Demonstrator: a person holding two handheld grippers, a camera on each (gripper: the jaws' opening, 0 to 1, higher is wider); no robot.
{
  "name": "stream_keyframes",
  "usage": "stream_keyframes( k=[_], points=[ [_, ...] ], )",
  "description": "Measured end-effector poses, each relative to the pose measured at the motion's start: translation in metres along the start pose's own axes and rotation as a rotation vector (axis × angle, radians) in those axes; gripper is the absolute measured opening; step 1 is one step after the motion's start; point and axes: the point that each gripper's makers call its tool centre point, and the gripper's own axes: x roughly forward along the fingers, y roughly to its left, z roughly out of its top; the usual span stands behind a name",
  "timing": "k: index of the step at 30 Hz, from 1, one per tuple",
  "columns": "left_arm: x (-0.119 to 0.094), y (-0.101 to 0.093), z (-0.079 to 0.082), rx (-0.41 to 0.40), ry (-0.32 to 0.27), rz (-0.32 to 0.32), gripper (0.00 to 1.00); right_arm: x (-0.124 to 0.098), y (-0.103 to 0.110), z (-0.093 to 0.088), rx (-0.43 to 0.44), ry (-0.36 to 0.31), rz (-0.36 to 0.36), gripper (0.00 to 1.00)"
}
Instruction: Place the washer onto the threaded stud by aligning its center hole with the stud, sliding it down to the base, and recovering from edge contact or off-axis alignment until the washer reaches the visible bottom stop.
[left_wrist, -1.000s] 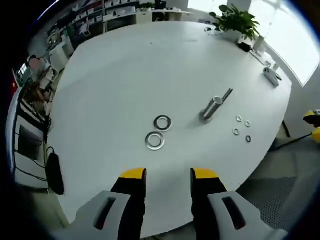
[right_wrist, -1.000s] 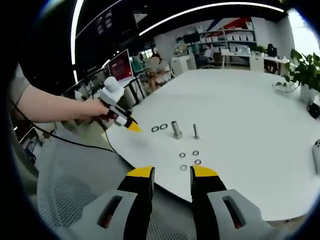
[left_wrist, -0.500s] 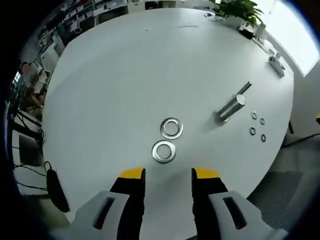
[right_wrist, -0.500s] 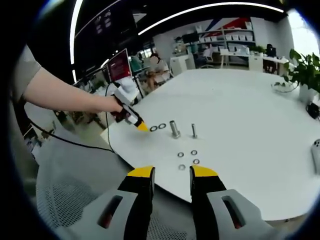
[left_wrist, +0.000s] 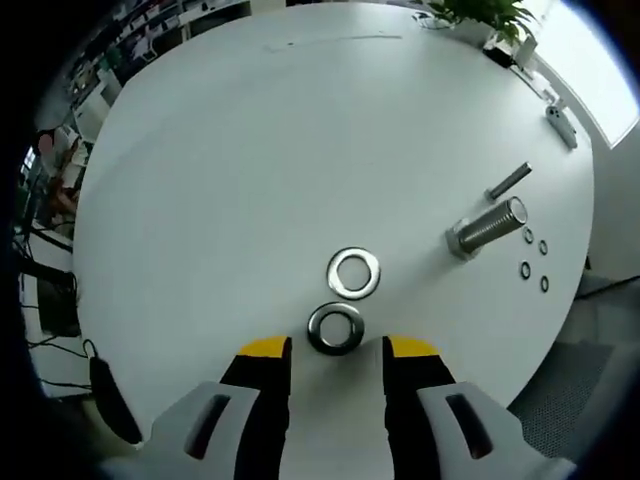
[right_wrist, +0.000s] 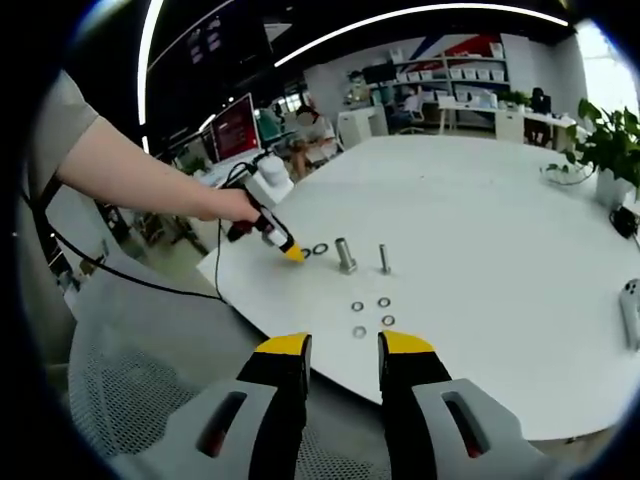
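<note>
Two large steel washers lie on the white table (left_wrist: 250, 150): the nearer washer (left_wrist: 335, 329) sits just ahead of my left gripper (left_wrist: 338, 347), between the lines of its yellow-tipped open jaws, and the farther washer (left_wrist: 353, 273) lies beyond it. To the right stand a thick threaded stud (left_wrist: 487, 227) and a thin stud (left_wrist: 508, 181). In the right gripper view a hand holds the left gripper (right_wrist: 287, 250) low over the table beside a large washer (right_wrist: 320, 248), with the thick stud (right_wrist: 345, 255) and thin stud (right_wrist: 384, 259) to its right. My right gripper (right_wrist: 344, 343) hangs open off the table's near edge.
Several small washers (left_wrist: 527, 262) (right_wrist: 372, 316) lie by the studs. A potted plant (right_wrist: 610, 140) and a grey oblong device (left_wrist: 556, 113) sit at the table's far side. A mesh chair (right_wrist: 150, 400) is below the table edge; office desks and shelves stand behind.
The left gripper has moved forward and lower over the table, so the nearer large washer now lies right at its jaw tips. The right gripper has hardly moved.
</note>
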Motion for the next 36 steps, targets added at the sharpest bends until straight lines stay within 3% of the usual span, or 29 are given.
stream_keyframes(
  k=[12,24,30,36],
  points=[
    [0.003,0.007,0.002,0.087,0.056,0.029,0.24,-0.001,-0.002,0.002,0.005,-0.009,-0.012,0.29],
    [0.005,0.004,0.005,0.099,0.089,0.024,0.26,-0.001,-0.003,0.002,0.006,-0.012,-0.016,0.29],
    [0.004,0.005,0.006,0.116,0.110,0.021,0.21,-0.001,-0.003,0.002,0.006,-0.012,-0.017,0.29],
    [0.001,-0.004,0.005,0.115,0.156,0.031,0.20,-0.001,-0.002,0.002,0.003,-0.011,-0.013,0.28]
  ],
)
